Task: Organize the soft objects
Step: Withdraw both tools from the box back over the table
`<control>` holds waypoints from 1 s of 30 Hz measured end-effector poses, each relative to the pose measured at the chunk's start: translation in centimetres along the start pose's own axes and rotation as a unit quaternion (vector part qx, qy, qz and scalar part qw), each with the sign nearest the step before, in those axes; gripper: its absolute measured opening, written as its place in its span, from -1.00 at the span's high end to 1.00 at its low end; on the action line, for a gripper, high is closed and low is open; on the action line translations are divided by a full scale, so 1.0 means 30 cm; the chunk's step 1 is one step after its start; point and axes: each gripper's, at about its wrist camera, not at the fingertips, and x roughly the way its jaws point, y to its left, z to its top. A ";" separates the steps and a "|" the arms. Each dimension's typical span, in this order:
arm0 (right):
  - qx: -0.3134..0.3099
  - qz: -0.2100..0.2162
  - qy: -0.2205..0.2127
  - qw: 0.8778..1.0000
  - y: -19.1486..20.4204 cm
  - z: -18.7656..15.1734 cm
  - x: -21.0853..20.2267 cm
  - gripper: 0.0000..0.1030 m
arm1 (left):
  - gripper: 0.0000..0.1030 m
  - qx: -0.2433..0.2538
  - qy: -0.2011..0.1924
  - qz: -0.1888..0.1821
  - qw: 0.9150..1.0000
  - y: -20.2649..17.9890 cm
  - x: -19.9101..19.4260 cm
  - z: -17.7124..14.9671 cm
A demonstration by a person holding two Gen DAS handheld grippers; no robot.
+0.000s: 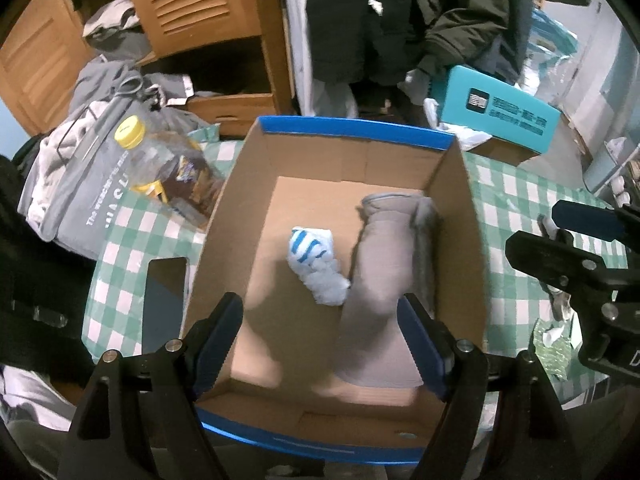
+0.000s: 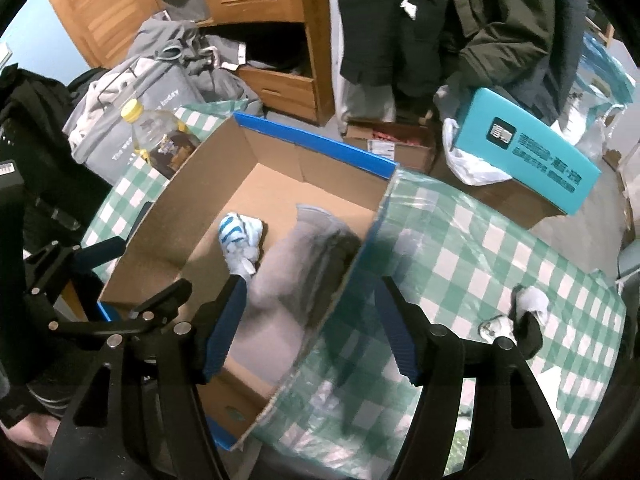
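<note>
Left gripper (image 1: 320, 344): I have it hovering over the near end of the cardboard box (image 1: 456, 184), jaws spread wide, nothing between them.
Right gripper (image 2: 310, 328): also spread wide and empty; I have it straddling the box's right wall (image 2: 360, 256), one finger inside, one over the checked tablecloth (image 2: 480, 248).
Step in hand: I judge I'm between placements, with the next soft item to fetch.
Doing it well: I'd lift the right gripper clear of the wall before swinging out to the small white and dark sock bundle (image 2: 524, 312) on the cloth, close on its bulk rather than a loose edge, and set it in the bare left part of the box floor.
Grey sock (image 1: 380, 280): lies flat inside the box against the right wall, a darker piece tucked beside it.
Its long axis: runs from the near end to the far end of the box; the rounded end points away from me.
Blue-striped white sock (image 1: 316, 256): bunched near the floor's middle, just beside the grey one; no clear axis.
Risk: I could snag the wall and shift the box.
</note>
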 end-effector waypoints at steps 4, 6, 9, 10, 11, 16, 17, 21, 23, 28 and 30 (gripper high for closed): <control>0.009 -0.008 -0.007 1.000 -0.043 -0.022 -0.032 -0.35 | -0.58 0.014 -0.003 -0.005 1.000 -0.050 -0.010 0.004; 0.015 -0.016 -0.010 1.000 -0.071 -0.040 -0.050 -0.39 | -0.58 0.020 -0.001 -0.008 1.000 -0.074 -0.011 0.005; 0.024 -0.021 -0.012 0.999 -0.115 -0.069 -0.073 -0.42 | -0.58 0.030 0.001 -0.015 0.999 -0.116 -0.014 0.006; 0.026 -0.023 -0.013 0.999 -0.125 -0.075 -0.079 -0.43 | -0.58 0.033 0.001 -0.017 0.999 -0.128 -0.015 0.007; 0.030 -0.026 -0.014 0.999 -0.144 -0.085 -0.087 -0.43 | -0.59 0.037 0.002 -0.020 0.999 -0.145 -0.016 0.007; 0.045 -0.037 -0.017 0.998 -0.214 -0.131 -0.119 -0.43 | -0.59 0.052 0.003 -0.025 0.998 -0.209 -0.023 0.008; 0.049 -0.039 -0.017 0.998 -0.230 -0.139 -0.125 -0.43 | -0.59 0.055 0.003 -0.027 0.998 -0.224 -0.024 0.006; 0.063 -0.049 -0.020 0.997 -0.287 -0.180 -0.152 -0.43 | -0.59 0.067 0.003 -0.032 0.997 -0.278 -0.034 0.005; 0.071 -0.055 -0.023 0.996 -0.316 -0.202 -0.167 -0.43 | -0.59 0.075 0.003 -0.035 0.997 -0.310 -0.039 0.003; 0.090 -0.064 -0.024 0.994 -0.392 -0.250 -0.189 -0.44 | -0.72 0.098 0.002 -0.040 0.994 -0.392 -0.046 -0.005; 0.098 -0.069 -0.023 0.993 -0.422 -0.273 -0.197 -0.44 | -0.72 0.108 0.003 -0.039 0.993 -0.423 -0.045 -0.010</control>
